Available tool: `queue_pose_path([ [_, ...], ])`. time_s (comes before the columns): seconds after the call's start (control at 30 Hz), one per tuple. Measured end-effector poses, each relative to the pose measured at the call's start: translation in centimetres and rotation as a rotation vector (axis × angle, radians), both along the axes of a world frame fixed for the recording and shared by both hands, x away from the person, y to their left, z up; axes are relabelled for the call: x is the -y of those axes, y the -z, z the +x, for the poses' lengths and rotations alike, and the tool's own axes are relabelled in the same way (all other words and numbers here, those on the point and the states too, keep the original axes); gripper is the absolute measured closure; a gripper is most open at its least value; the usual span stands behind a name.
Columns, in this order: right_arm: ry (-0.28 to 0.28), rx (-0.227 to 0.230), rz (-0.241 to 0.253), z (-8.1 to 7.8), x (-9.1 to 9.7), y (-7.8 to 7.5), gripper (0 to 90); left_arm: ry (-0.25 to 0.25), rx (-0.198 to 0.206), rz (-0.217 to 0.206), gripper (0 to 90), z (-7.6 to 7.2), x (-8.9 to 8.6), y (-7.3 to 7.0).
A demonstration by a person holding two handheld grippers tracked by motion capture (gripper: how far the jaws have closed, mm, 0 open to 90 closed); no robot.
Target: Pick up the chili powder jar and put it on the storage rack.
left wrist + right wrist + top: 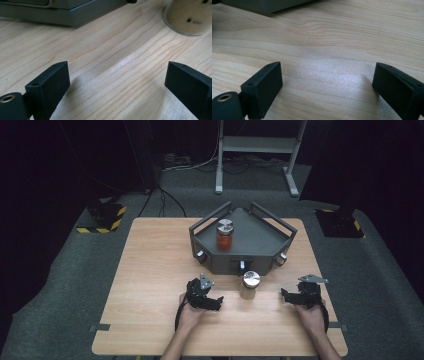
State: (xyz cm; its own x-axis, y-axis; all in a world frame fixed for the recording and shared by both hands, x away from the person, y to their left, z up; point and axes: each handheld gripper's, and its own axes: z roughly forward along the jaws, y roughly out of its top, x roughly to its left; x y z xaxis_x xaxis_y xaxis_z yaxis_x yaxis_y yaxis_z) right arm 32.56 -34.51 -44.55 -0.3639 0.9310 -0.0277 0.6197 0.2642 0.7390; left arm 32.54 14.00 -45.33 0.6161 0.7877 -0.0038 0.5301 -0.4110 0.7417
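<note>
Both tongs released, empty: left tongs (216, 303), right tongs (286, 296), resting on counter (150, 270). Pale jar (249, 285) upright between them, just before grey tray (260, 240). Step: pre-grasp. Next: left tongs straddle jar, clench.

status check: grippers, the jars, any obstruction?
Left gripper and right gripper open, empty, low over the wooden table. Beige-filled glass jar with silver lid upright between them, untouched. Red-filled jar in grey tray. Nothing in the way.
</note>
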Motion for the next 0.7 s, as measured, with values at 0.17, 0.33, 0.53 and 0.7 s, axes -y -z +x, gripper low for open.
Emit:
queue_pose_path([
  [0.17, 0.0, 0.0, 0.0, 0.0, 0.0, 0.0, 9.2, -0.003, 0.004, 0.013, 5.9, -0.09, 0.32, -0.02],
  [0.33, 0.0, 0.0, 0.0, -0.01, 0.0, 0.01, 9.2, -0.007, 0.004, 0.012, 5.9, -0.14, 0.37, 0.0],
  [0.53, 0.0, 0.0, 0.0, 0.0, 0.0, 0.0, 9.1, -0.01, 0.004, 0.009, 6.8, -0.15, 0.31, 0.01],
  [0.7, 0.001, -0.001, -0.001, 0.02, 0.0, -0.01, 8.6, -0.012, 0.006, 0.01, 7.1, -0.19, 0.34, 0.01],
])
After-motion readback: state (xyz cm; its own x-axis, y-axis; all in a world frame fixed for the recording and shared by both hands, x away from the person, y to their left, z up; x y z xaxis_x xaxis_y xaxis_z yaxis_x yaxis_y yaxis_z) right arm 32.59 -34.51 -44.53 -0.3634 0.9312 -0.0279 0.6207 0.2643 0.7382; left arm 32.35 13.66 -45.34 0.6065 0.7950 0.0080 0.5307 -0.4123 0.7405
